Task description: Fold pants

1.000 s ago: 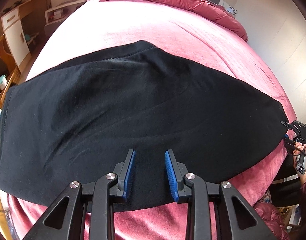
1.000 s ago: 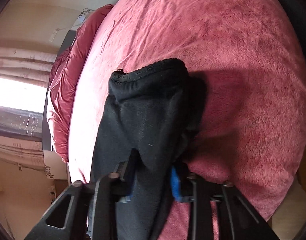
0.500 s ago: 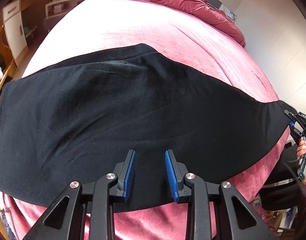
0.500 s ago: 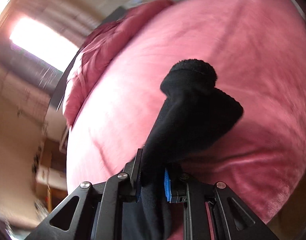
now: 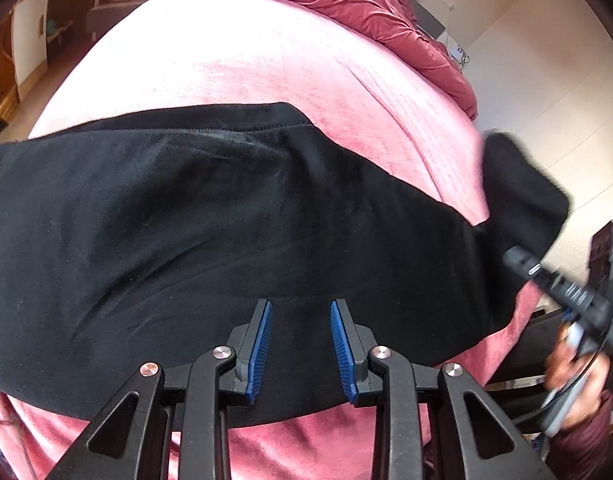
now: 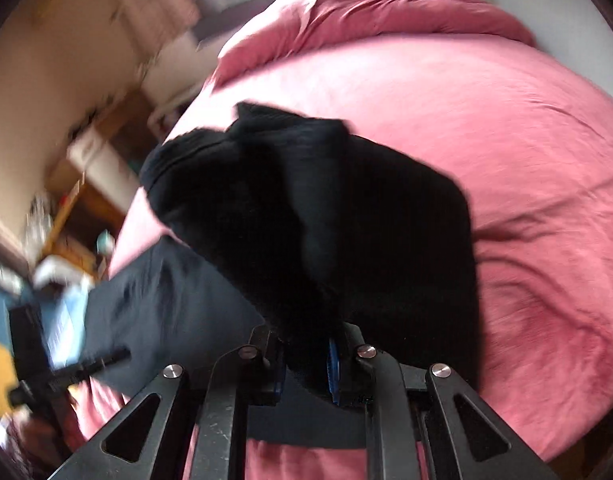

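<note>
Black pants lie flat across a pink bed, folded lengthwise. My left gripper is open, its blue pads just above the pants' near edge at the middle. My right gripper is shut on the pants' leg end and holds it lifted off the bed. In the left wrist view that lifted end hangs at the far right, with the right gripper and the hand that holds it below it.
A crumpled red duvet lies at the head of the bed. Wooden furniture and shelves stand to the left of the bed. A cream wall is on the right. The left gripper body shows blurred in the right wrist view.
My right gripper has lifted the leg end off the bed and swung it up and inward, its view turning towards the waist side. The left gripper has hardly moved.
</note>
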`<state>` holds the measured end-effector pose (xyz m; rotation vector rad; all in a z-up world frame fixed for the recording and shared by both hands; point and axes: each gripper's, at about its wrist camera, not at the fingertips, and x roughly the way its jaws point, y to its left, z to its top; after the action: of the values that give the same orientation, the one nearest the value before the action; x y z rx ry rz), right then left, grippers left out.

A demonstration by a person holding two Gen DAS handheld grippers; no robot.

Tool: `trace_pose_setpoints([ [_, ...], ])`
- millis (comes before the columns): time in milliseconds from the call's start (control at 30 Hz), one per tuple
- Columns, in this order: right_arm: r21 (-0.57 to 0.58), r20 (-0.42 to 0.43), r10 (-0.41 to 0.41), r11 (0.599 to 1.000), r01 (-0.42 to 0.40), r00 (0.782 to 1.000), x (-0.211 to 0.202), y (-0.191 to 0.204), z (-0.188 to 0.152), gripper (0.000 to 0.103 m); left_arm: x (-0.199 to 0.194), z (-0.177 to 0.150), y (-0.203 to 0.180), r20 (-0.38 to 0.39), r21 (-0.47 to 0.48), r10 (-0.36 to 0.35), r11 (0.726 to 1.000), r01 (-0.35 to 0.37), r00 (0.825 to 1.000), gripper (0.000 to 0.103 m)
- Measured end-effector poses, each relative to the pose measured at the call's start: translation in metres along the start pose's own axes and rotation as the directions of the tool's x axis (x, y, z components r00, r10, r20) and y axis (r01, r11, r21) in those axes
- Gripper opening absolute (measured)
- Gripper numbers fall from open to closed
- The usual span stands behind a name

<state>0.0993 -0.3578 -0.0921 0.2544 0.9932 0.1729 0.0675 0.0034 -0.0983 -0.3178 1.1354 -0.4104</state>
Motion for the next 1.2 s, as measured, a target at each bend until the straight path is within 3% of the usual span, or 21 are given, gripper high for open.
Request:
trace_pose_setpoints([
  [133, -0.105, -0.093, -0.056, 0.993, 0.046, 0.994, 0.039, 0.037, -0.021, 0.016, 0.001, 0.002, 0.004, -0.024, -0.037, -0.036, 0.999, 0.036, 0.999, 0.031],
  [300, -0.188, -0.106, -0.112, 0.978, 0.090, 0.988, 0.057, 0.051, -0.040, 0.021, 0.001, 0.006, 0.010, -0.035, -0.065, -0.086, 0.994, 0.083, 0.996, 0.031],
  [400, -0.207, -0.092, -0.102, 0.975, 0.081, 0.991, 0.052, 0.056, -0.042, 0.025, 0.001, 0.011, 0.007, -0.037, -0.085, -0.124, 0.989, 0.120, 0.992, 0.034],
  [467, -0.188, -0.105, -0.028, 0.982, 0.008, 0.994, 0.042, 0.047, -0.055, 0.049, 0.004, 0.016, 0.006, -0.044, -0.108, -0.170, 0.981, 0.164, 0.985, 0.042],
  [500, -0.178, -0.108, 0.002, 0.984, -0.022, 0.994, 0.037, 0.046, -0.058, 0.051, 0.008, 0.018, 0.002, -0.051, -0.123, -0.197, 0.974, 0.189, 0.979, 0.046],
  [667, -0.147, -0.093, 0.055, 0.987, -0.069, 0.994, 0.005, 0.033, -0.075, 0.051, 0.027, 0.032, -0.007, -0.095, -0.195, -0.303, 0.940, 0.281, 0.948, 0.058],
  [900, 0.010, -0.047, -0.056, 0.998, 0.056, 0.997, -0.046, -0.025, -0.092, 0.052, 0.055, 0.034, -0.028, -0.166, -0.205, -0.290, 0.945, 0.255, 0.942, 0.058],
  [1067, 0.167, -0.075, -0.156, 0.972, 0.167, 0.985, -0.060, -0.077, -0.110, 0.052, 0.083, 0.027, -0.041, -0.237, -0.208, -0.268, 0.953, 0.220, 0.934, 0.055],
  [1133, 0.211, -0.092, -0.168, 0.960, 0.184, 0.981, -0.057, -0.091, -0.116, 0.053, 0.086, 0.025, -0.046, -0.243, -0.185, -0.255, 0.959, 0.213, 0.936, 0.038],
  [1167, 0.227, -0.099, -0.172, 0.955, 0.191, 0.980, -0.055, -0.094, -0.118, 0.055, 0.087, 0.026, -0.050, -0.240, -0.175, -0.258, 0.960, 0.219, 0.936, 0.023],
  [1200, 0.236, -0.103, -0.174, 0.952, 0.194, 0.979, -0.055, -0.097, -0.118, 0.055, 0.084, 0.027, -0.054, -0.230, -0.160, -0.260, 0.961, 0.228, 0.938, 0.021],
])
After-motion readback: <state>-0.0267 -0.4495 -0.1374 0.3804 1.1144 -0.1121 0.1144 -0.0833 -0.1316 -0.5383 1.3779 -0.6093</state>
